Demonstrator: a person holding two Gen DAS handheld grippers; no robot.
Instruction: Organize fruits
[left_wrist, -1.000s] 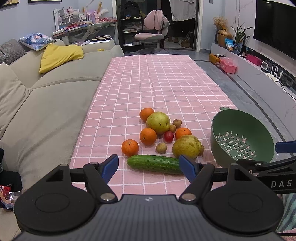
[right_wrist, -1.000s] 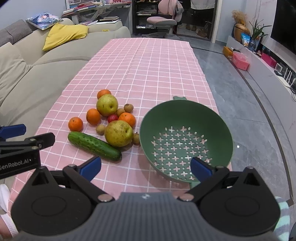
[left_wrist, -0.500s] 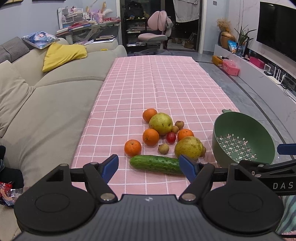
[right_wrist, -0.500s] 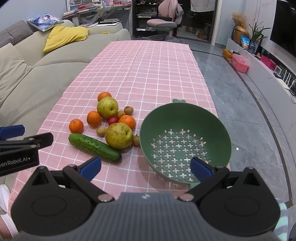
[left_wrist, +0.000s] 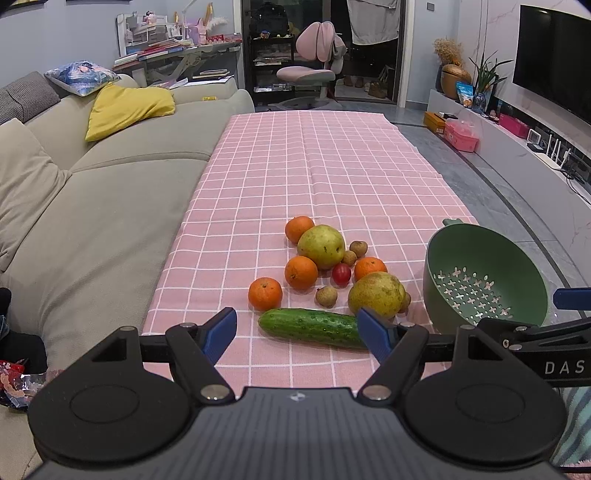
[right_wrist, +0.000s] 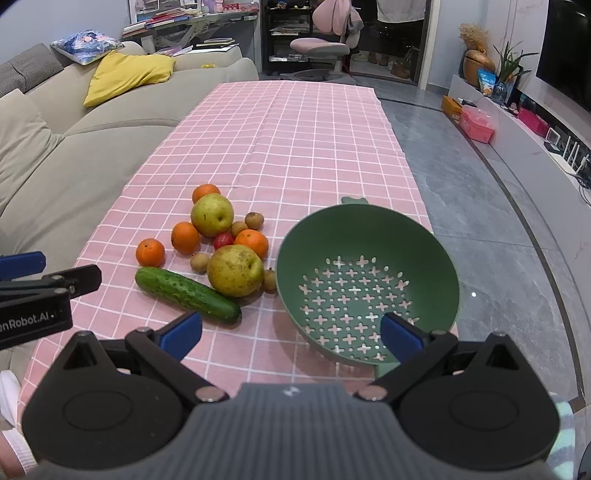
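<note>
Left wrist view: left gripper (left_wrist: 297, 326) spread wide, holding nothing, just short of long green cucumber (left_wrist: 312, 326); fruit pile beyond at 12 o'clock.

Right wrist view: right gripper (right_wrist: 291, 332) gaping, empty, above pink checked tablecloth (right_wrist: 280, 147); perforated green plastic colander (right_wrist: 365, 284) at 1 o'clock, cucumber at 10 o'clock.

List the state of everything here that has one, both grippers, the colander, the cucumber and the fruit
left gripper: open, holding nothing
right gripper: open, holding nothing
green colander: upright on the tablecloth, nothing in it
cucumber: whole, lying flat
two pears: whole, on the cloth, outside the colander
four oranges: unpeeled, on the cloth
cherry tomato: whole, amid the pile
</note>
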